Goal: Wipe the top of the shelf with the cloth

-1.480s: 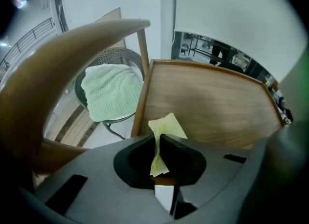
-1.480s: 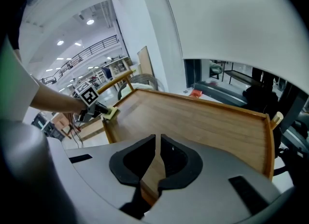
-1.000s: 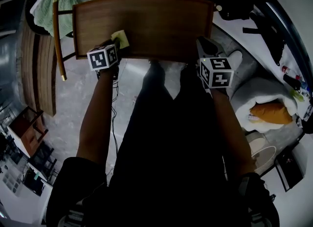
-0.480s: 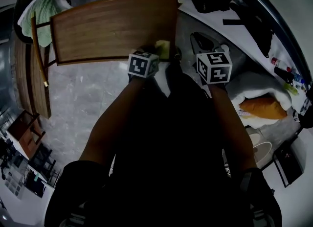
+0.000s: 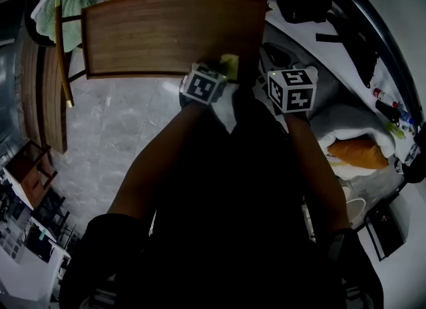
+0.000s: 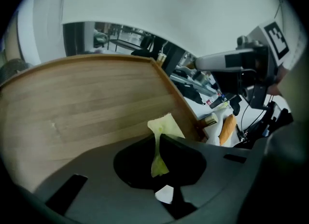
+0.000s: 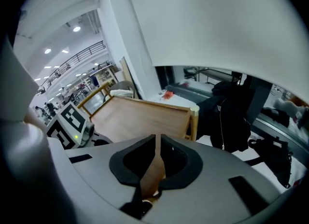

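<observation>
Grips cloth (image 6: 165, 124) by a thin fold in left claw (image 6: 157, 138), lower centre; could lose it dragging past the edge of the shelf (image 6: 87, 107). Holds right claw (image 7: 157, 146) closed, empty.

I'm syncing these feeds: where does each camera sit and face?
Head view: on the person's head, facing down at the shelf top; forearms, left gripper and right gripper show.
Left gripper view: on the left gripper, facing along its jaws, shut on the cloth, across the shelf top; right gripper shows.
Right gripper view: on the right gripper, facing along its shut jaws toward the shelf top; left gripper's cube shows.
Shared: all three show the shelf top.
</observation>
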The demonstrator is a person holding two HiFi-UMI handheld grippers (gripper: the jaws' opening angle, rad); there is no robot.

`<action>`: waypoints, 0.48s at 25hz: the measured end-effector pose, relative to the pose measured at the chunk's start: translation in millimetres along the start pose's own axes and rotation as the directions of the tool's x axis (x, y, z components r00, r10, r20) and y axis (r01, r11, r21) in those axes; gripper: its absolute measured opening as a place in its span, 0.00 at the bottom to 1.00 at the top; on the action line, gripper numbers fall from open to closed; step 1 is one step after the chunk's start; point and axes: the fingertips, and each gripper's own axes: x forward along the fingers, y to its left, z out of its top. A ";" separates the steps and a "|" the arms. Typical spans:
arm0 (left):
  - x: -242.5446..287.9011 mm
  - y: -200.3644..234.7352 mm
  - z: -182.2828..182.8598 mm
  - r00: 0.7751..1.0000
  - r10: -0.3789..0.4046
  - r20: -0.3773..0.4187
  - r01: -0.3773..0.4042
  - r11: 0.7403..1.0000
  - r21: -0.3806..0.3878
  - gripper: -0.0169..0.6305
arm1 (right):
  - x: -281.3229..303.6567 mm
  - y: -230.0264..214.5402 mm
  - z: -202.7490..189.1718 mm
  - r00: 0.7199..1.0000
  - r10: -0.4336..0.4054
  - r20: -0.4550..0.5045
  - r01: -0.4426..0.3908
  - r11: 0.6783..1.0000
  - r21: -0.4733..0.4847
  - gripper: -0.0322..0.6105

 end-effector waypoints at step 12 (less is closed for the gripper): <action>-112.9 189.9 -83.5 0.994 0.105 0.022 -0.101 0.987 -0.125 0.08 | 64.5 140.6 15.0 0.999 0.030 -0.028 -0.031 0.999 -0.024 0.12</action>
